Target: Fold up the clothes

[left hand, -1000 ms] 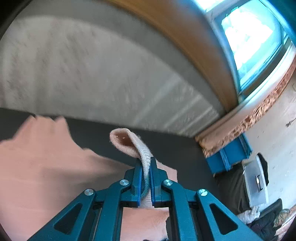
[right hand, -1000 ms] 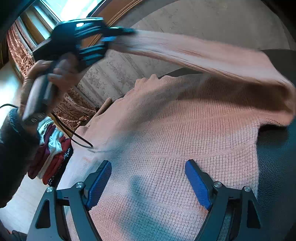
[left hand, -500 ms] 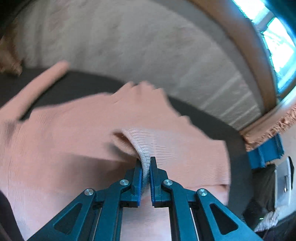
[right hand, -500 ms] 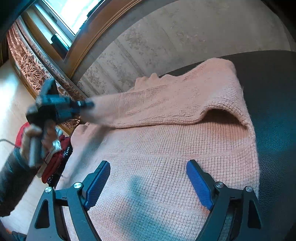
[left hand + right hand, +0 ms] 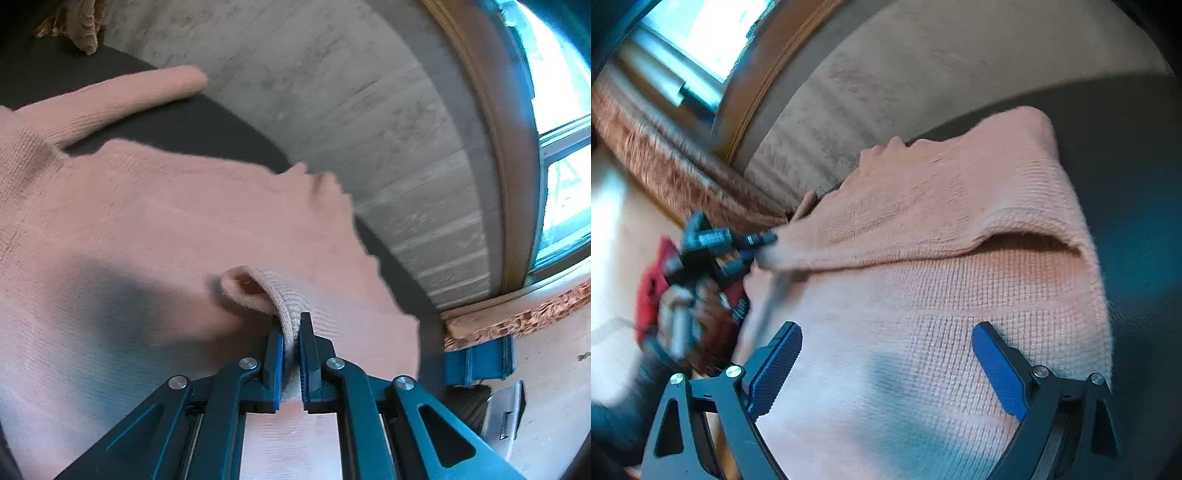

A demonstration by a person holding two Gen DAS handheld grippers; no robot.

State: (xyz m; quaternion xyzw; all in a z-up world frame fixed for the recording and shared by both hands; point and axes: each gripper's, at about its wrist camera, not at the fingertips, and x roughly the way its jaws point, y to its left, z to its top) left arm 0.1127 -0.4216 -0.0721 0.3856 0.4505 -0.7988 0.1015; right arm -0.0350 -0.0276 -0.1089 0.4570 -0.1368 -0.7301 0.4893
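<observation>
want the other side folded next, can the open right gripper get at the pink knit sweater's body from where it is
Probably yes. The right gripper hangs open directly above the pink knit sweater, with bare fabric between its fingers. The left gripper, shut on the sleeve cuff, is off to the side.

A lived-in home room: a bright window in a wooden frame [image 5: 517, 155], grey striped patterned wallpaper [image 5: 369, 110], a rust-brown patterned curtain [image 5: 665, 173], and a pile of red and white clothes [image 5: 650, 288] on the floor.

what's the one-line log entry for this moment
task: fold clothes | left gripper: shut on sleeve cuff, over sweater body | right gripper: open above sweater, holding nothing | other sleeve: spread on dark surface
</observation>
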